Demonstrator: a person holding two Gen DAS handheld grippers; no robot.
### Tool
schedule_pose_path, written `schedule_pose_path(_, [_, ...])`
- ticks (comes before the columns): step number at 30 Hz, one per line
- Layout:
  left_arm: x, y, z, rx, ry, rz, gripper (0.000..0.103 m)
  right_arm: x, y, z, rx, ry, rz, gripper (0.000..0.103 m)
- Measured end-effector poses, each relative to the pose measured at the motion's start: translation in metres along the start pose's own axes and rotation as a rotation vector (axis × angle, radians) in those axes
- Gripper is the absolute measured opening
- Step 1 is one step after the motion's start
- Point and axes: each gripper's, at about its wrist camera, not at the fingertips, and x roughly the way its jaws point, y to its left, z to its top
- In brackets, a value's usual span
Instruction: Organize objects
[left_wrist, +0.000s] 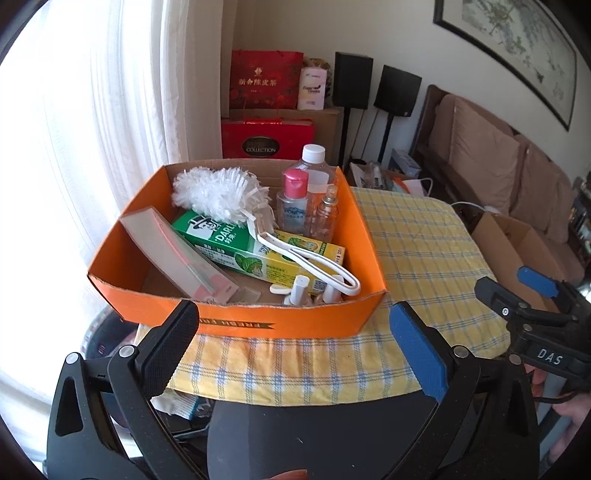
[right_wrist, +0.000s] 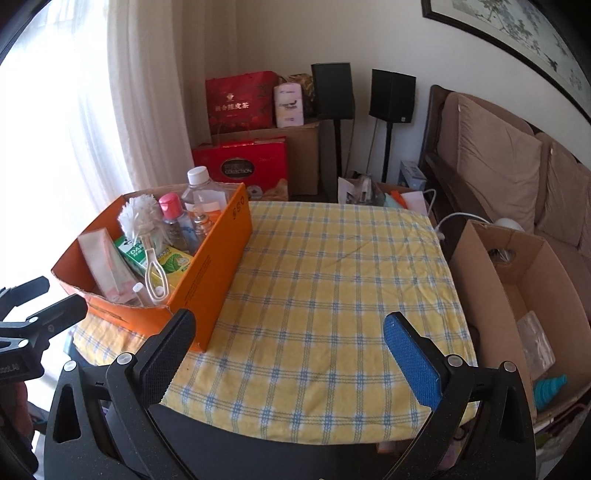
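Orange cardboard box (left_wrist: 236, 321) holds gathered toiletries, tidying apparently done; left gripper (left_wrist: 295, 343), right gripper (right_wrist: 291, 350) both wide, empty, clear of box.

I read "DARLIE" on the green toothpaste box (left_wrist: 236, 247) in my orange box (left_wrist: 314, 321), "COLLECTION" on the red gift box (left_wrist: 267, 138) at 12 o'clock, and "DAS" on my right gripper (left_wrist: 517, 291).
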Motion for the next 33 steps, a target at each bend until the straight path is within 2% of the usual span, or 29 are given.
schedule_pose_path(13, [-0.011,-0.008,-0.01,0.027,-0.013,0.037,0.103,-0.013,-0.001,-0.013,0.04,0.006,-0.055,0.102])
schedule_pose_path(33, [-0.021,-0.01,-0.01,0.025,-0.031,0.059,0.103,-0.02,-0.001,-0.017,0.056,0.004,-0.055,0.102])
